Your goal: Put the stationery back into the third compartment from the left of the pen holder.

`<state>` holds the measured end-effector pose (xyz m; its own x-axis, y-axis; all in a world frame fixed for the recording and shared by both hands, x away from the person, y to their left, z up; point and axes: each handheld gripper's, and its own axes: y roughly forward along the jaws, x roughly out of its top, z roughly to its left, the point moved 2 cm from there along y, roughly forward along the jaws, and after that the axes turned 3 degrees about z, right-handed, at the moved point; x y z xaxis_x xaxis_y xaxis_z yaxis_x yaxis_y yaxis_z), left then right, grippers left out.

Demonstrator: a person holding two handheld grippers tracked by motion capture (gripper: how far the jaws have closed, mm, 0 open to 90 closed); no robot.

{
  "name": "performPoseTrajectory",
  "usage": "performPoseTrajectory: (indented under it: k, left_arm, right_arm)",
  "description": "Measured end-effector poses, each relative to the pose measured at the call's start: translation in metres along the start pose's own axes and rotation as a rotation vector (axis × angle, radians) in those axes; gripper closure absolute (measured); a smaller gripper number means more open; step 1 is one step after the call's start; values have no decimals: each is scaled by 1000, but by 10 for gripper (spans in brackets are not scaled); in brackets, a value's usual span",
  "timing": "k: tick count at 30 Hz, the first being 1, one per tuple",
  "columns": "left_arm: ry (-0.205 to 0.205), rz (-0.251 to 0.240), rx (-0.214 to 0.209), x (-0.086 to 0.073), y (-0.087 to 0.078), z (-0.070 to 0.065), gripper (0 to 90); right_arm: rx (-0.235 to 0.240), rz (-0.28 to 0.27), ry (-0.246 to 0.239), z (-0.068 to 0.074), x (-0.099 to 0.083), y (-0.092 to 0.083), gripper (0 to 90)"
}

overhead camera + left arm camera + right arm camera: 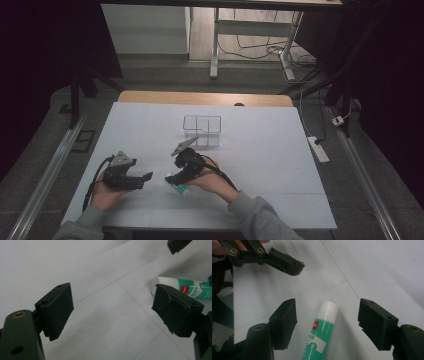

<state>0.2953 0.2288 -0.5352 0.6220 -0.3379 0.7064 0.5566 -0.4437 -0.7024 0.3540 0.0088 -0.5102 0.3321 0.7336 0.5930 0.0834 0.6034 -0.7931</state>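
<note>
Glue stick [322,327] lying flat on the white table [260,150], between two hand-held grippers.

Green body, white cap, white label band with small print too blurred to read and a red logo. Right gripper [327,322]: jaws spread, straddling the stick without touching it. Left gripper [112,312]: jaws spread, nothing between them, cap end just beyond one jaw. The high view adds a clear two-compartment box [202,125] farther back.
</note>
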Motion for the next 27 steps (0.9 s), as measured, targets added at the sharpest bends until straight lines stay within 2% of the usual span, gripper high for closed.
performPoseTrajectory:
  k: [7, 12, 16, 17, 18, 27]
  left_arm:
    - [6, 6, 6, -1, 0, 0, 164]
    - [8, 11, 8, -1, 1, 0, 166]
    - [12, 13, 14, -1, 1, 0, 169]
    - [11, 13, 13, -1, 1, 0, 169]
    - [11, 13, 13, -1, 1, 0, 169]
    - [16, 21, 20, -2, 3, -1, 169]
  right_arm:
    - [-11, 46, -14, 2, 6, 13, 317]
    - [-32, 90, -1, 0, 3, 21, 328]
    - [-22, 107, 5, 0, 1, 28, 347]
    - [-20, 122, 0, 1, 0, 31, 376]
    - [-28, 136, -8, 1, 0, 33, 384]
    - [-99, 143, -21, 5, -1, 35, 500]
